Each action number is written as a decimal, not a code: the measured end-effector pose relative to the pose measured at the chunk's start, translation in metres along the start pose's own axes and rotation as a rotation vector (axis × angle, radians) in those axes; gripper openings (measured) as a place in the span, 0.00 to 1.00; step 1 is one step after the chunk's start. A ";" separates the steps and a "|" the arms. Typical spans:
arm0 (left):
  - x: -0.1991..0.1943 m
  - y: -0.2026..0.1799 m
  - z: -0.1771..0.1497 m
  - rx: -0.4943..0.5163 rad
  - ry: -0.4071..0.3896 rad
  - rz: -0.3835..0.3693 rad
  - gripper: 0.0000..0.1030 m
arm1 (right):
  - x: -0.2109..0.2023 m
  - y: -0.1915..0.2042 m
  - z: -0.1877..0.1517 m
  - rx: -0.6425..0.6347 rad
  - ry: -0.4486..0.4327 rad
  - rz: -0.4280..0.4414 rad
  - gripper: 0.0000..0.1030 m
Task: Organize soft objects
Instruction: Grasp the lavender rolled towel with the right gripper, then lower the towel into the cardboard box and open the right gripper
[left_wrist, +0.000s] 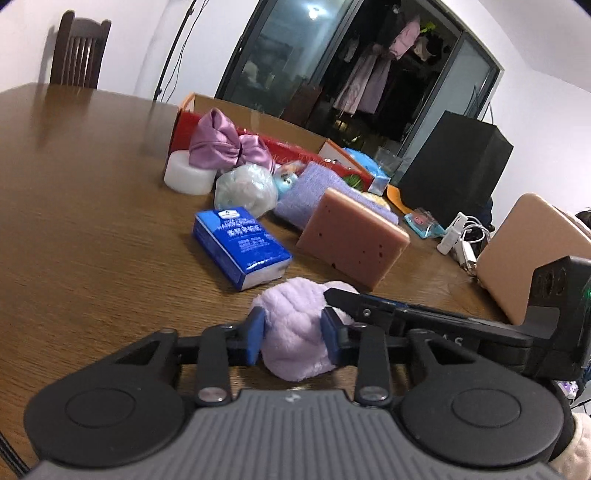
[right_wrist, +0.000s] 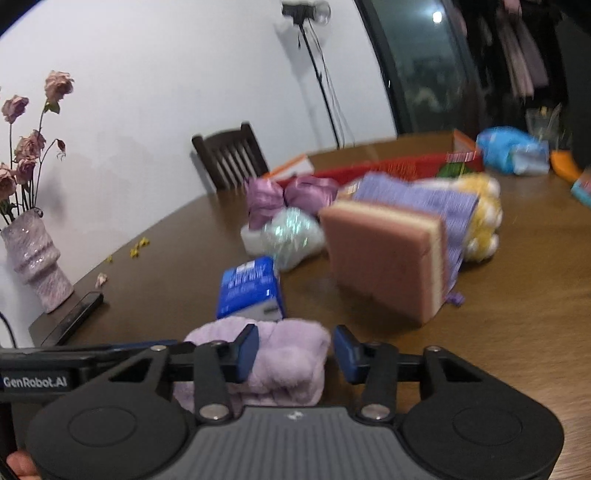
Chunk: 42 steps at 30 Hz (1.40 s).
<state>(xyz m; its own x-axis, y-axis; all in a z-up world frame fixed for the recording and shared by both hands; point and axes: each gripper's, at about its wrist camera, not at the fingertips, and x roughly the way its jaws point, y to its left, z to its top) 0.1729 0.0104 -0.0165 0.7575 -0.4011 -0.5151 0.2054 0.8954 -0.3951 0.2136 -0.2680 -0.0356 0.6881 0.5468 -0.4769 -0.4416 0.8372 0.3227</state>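
A fluffy lilac plush cloth (left_wrist: 295, 328) lies on the brown table. My left gripper (left_wrist: 293, 338) is shut on it, blue pads pressing both sides. In the right wrist view the same plush (right_wrist: 280, 358) sits between my right gripper's (right_wrist: 295, 354) open fingers; the left pad touches it, the right pad stands apart. The right gripper also shows in the left wrist view (left_wrist: 406, 314), reaching in from the right. Beyond lie a blue tissue pack (left_wrist: 240, 245), a pink sponge block (left_wrist: 351, 236), a purple towel (left_wrist: 314, 192) and a purple satin bow (left_wrist: 225, 142).
A red cardboard box (left_wrist: 258, 122) stands at the back. A white roll (left_wrist: 188, 173), a bagged pale bundle (left_wrist: 245, 188), chargers (left_wrist: 458, 236) and a tan case (left_wrist: 532, 251) crowd the right. A vase of dried roses (right_wrist: 35, 254) and a phone (right_wrist: 77, 314) sit left.
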 end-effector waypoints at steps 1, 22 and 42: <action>0.002 0.000 0.001 0.008 -0.001 -0.005 0.29 | 0.002 -0.003 -0.001 0.019 0.009 0.011 0.35; 0.209 0.065 0.333 0.040 -0.021 0.048 0.19 | 0.191 -0.057 0.300 -0.086 0.036 0.026 0.17; 0.196 0.050 0.371 0.217 0.035 0.294 0.80 | 0.235 -0.094 0.335 -0.002 0.151 -0.084 0.61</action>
<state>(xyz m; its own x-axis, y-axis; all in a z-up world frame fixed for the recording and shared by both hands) 0.5617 0.0484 0.1449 0.7825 -0.1238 -0.6102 0.1117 0.9921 -0.0579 0.6094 -0.2216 0.0960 0.6286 0.4703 -0.6194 -0.3877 0.8799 0.2748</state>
